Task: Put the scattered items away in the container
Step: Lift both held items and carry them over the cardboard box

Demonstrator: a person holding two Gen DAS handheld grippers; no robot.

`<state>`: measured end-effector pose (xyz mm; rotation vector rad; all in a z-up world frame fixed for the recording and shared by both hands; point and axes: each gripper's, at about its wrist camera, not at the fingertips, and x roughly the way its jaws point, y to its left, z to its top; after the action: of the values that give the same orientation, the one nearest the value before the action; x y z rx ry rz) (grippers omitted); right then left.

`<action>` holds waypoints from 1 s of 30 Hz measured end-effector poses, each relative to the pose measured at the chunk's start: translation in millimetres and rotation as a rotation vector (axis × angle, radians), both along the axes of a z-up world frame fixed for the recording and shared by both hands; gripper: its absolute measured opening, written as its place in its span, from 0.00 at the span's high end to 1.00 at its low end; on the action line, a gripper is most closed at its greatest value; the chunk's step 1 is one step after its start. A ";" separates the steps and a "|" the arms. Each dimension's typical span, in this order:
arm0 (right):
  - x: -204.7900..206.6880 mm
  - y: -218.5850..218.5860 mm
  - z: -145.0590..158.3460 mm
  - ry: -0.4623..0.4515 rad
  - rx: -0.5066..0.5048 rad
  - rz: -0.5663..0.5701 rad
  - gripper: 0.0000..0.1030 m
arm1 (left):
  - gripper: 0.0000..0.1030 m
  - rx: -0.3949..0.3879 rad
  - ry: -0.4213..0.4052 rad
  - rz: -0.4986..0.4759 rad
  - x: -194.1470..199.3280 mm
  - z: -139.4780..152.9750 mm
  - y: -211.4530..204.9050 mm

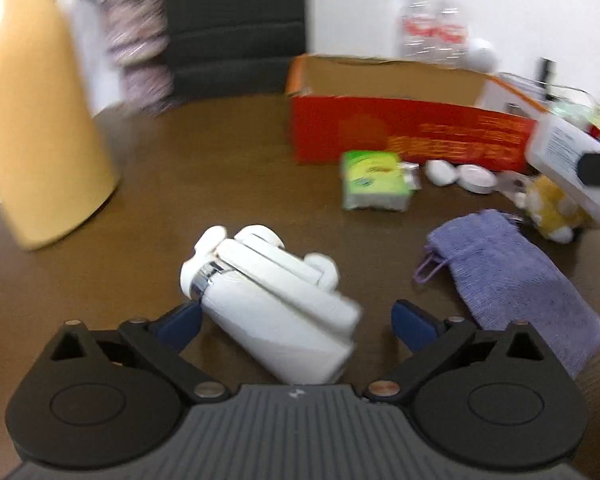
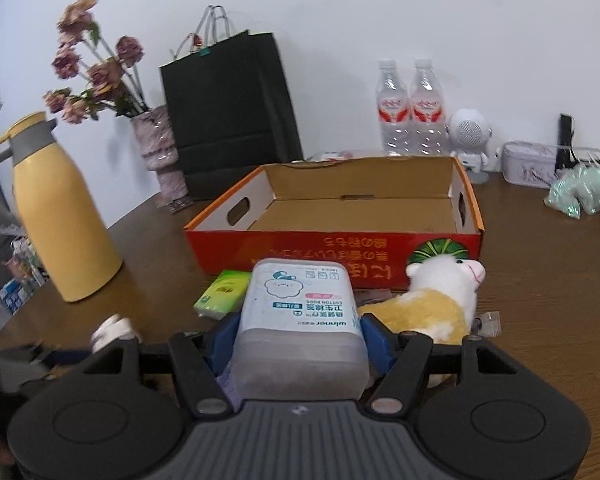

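Left hand-held gripper spread around white folded plastic device lying on desk; right hand-held gripper pinching translucent cotton-bud box before open orange cardboard box.

Left gripper spread wide around white headphones lying on brown table; purple pouch beside, orange cardboard box beyond.

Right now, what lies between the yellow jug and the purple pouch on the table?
In the left wrist view, the folded white device lies between the jug and the pouch, with bare table on either side.
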<state>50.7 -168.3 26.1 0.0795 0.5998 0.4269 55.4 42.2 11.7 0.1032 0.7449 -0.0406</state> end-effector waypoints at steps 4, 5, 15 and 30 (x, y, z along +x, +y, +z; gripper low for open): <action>-5.0 -10.0 0.4 -0.006 0.008 -0.018 0.37 | 0.00 0.041 0.000 -0.055 11.6 1.3 -5.5; -4.4 -11.3 -0.7 -0.003 0.011 -0.025 0.37 | 0.00 0.038 0.003 -0.043 16.3 0.9 -7.2; -5.4 -12.1 -9.0 0.004 0.009 -0.028 0.37 | 0.46 0.013 -0.025 0.070 29.4 3.9 -6.0; 37.0 -29.5 57.0 -0.126 0.044 -0.117 0.37 | 0.47 -0.129 -0.196 -0.069 51.7 96.8 3.7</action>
<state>87.7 -197.9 83.1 0.1288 0.4596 0.3286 107.1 45.9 108.5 0.0094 0.5416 -0.1421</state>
